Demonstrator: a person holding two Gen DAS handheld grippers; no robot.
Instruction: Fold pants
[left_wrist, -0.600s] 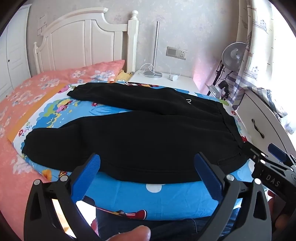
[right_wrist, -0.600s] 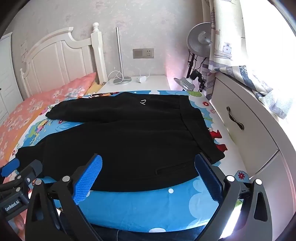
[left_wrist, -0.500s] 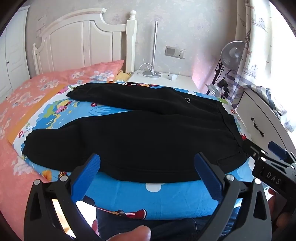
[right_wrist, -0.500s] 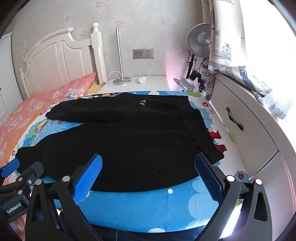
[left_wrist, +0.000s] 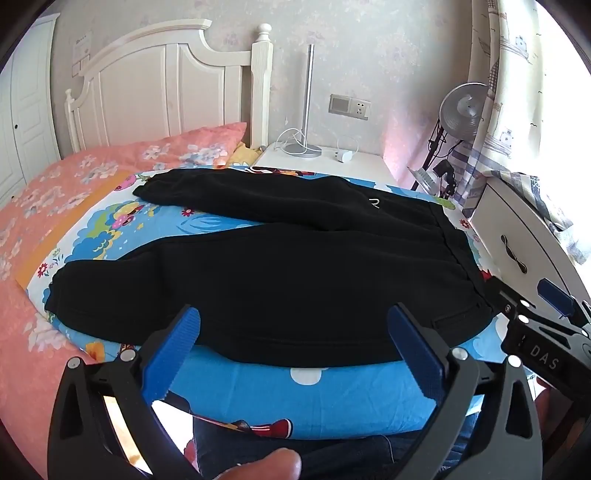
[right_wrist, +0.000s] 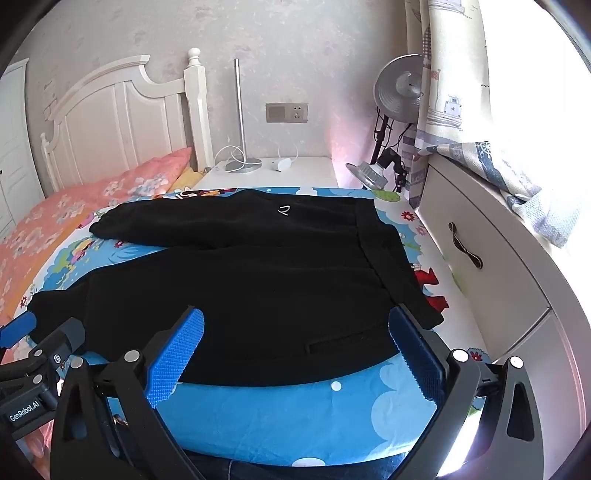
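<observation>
Black pants (left_wrist: 280, 280) lie flat on the bed's cartoon sheet (left_wrist: 306, 398), unfolded. Left tool (left_wrist: 293, 347) and right tool (right_wrist: 295, 349) both spread wide, empty, above the near hem. Small white logo unreadable. "DAS" and "GenRobot.AI" legible on tool bodies; tool bases cropped.

Bed (left_wrist: 303, 398): blue cartoon-print sheet; black pants (left_wrist: 295, 288) spread flat on it, legs leftward; pink floral bedding (left_wrist: 55, 192) at left.
</observation>
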